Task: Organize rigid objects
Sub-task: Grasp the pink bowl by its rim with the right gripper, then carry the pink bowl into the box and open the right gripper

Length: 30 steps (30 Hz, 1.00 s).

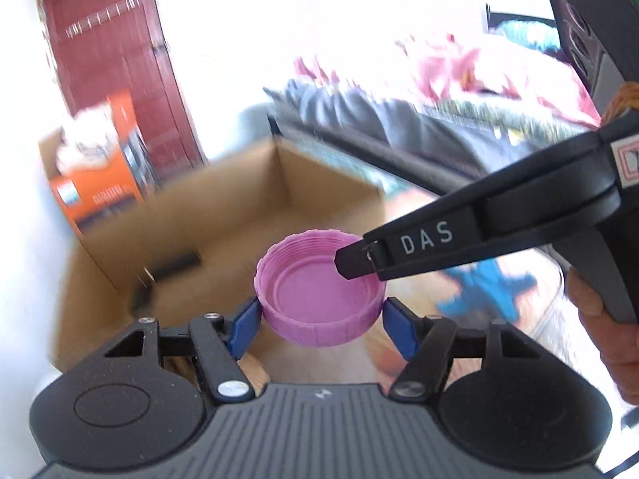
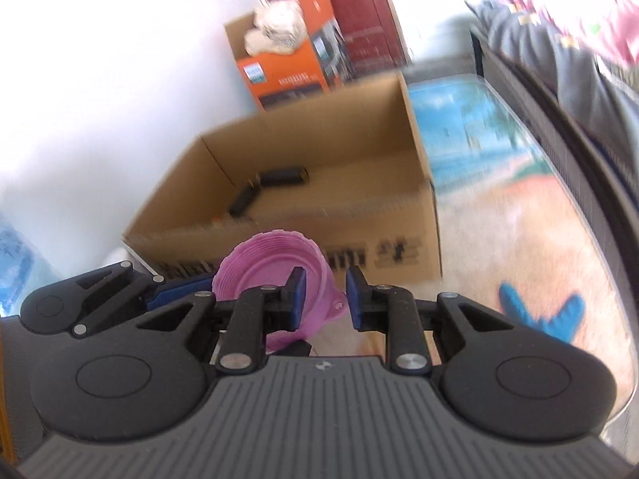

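Beside a white wall, the cardboard box [image 2: 319, 167] sits behind the left claw [image 1: 321, 319] clamping a pink lid [image 1: 319, 291]; right claw [image 2: 325, 295] narrowly parted.

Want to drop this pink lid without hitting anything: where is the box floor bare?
The cardboard box floor is bare toward its right wall. The black pieces crowd the far-left corner. The left tool holds the pink lid.

Home — bedding [image 1: 459, 76] heaped behind, red door [image 1: 116, 60], cardboard box [image 2: 319, 151].
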{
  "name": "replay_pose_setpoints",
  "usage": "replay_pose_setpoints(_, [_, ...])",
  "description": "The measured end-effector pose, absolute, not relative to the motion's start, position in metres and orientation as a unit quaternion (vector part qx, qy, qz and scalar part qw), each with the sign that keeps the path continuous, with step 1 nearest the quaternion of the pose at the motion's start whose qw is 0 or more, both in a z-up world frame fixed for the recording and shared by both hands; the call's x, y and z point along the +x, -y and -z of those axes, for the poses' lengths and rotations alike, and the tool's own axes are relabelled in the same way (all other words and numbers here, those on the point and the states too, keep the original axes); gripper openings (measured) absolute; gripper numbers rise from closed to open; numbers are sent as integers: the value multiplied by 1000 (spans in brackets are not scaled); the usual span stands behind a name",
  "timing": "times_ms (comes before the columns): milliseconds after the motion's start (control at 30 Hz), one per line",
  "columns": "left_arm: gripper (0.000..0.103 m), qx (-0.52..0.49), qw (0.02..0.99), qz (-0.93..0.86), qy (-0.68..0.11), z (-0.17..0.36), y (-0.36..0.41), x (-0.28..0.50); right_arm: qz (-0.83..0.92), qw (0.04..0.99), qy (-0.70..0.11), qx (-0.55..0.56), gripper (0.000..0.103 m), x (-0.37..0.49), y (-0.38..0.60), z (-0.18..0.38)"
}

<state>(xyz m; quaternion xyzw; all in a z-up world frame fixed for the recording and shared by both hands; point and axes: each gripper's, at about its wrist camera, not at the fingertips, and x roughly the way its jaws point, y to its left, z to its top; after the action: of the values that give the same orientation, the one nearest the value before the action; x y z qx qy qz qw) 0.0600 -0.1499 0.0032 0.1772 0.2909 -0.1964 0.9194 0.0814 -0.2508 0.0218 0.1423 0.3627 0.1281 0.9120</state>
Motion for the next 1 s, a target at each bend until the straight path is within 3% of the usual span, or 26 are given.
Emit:
replay_pose_setpoints(167, [68,180,934,169,-257,-53,138,80,-172,920,-331,118,21,118,241,-65])
replay_pose_setpoints(333, [68,152,925,152,-315,-70,120,146,-209,891,-381,134,20,194,228,-68])
replay_pose_setpoints(600, [68,113,878,134,-445,-34,85,240,-224,806,-510,199,19,315,217,-14])
replay_pose_setpoints(1000, [68,102,808,85,-574,32,82,311,-209,730,-620,197,19,378,195,67])
